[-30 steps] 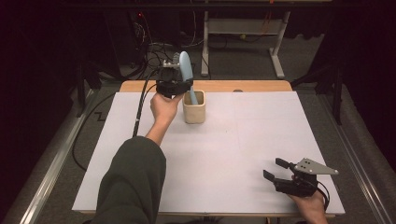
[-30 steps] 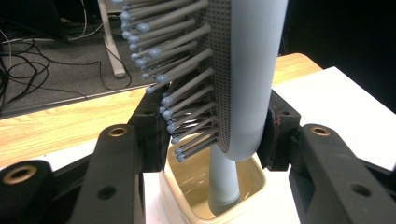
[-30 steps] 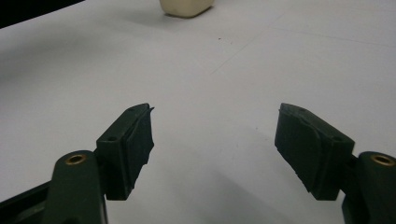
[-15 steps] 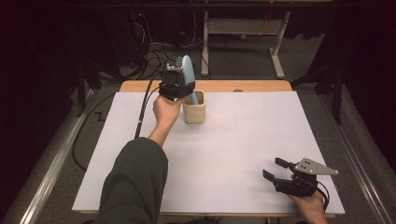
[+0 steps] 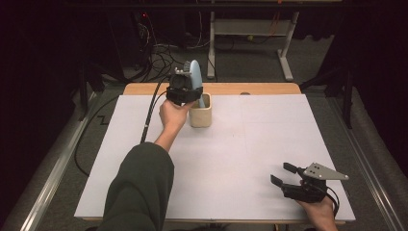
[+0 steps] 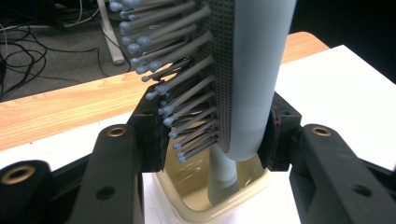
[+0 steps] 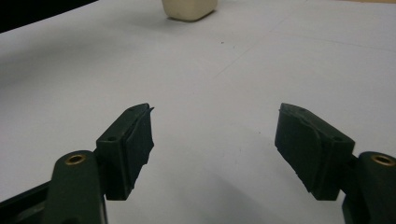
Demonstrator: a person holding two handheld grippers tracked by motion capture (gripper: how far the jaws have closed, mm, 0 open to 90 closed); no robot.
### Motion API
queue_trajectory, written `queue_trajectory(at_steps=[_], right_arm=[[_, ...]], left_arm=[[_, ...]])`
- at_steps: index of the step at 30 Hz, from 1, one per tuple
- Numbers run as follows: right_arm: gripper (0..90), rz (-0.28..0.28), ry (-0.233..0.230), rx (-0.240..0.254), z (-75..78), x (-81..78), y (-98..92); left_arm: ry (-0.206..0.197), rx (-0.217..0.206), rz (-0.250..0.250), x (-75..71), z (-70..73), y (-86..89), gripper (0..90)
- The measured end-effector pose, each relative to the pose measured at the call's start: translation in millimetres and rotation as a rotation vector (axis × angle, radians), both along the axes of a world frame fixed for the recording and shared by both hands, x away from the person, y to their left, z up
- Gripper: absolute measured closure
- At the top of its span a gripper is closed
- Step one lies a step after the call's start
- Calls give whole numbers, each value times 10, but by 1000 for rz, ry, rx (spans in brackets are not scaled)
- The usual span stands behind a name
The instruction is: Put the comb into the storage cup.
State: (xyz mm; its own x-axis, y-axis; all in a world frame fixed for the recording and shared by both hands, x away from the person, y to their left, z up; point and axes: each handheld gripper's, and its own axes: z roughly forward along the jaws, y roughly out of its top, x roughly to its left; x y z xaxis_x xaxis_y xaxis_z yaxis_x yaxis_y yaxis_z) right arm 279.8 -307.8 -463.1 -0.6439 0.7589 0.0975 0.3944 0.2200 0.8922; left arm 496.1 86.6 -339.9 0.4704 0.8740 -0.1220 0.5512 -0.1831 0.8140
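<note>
One pale blue plastic hairbrush with ball-tipped bristles point(image 5: 195, 77) is counted at the far left of the white-covered surface point(image 5: 240, 159). One cream, square-mouthed cup point(image 5: 200, 115) is counted beneath it. Two black two-jaw grippers are counted: the left gripper point(image 5: 185, 91) far left, the right gripper point(image 5: 284, 174) near right.

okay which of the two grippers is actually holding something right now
The left gripper, at the far side of the table: its jaws clamp the blue hairbrush over the beige cup. The right gripper near the front edge is open, holding nothing.
</note>
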Motion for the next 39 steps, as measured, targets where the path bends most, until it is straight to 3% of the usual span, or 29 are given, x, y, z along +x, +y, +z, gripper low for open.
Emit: queue_trajectory(at_steps=[8,39], right_arm=[[282,-2,3,5,2,2,-9],[282,-2,4,5,0,6,-14]], left_arm=[[4,30,-7,-1,-34,-35,516],[59,76,-6,48,-150,-43,509]])
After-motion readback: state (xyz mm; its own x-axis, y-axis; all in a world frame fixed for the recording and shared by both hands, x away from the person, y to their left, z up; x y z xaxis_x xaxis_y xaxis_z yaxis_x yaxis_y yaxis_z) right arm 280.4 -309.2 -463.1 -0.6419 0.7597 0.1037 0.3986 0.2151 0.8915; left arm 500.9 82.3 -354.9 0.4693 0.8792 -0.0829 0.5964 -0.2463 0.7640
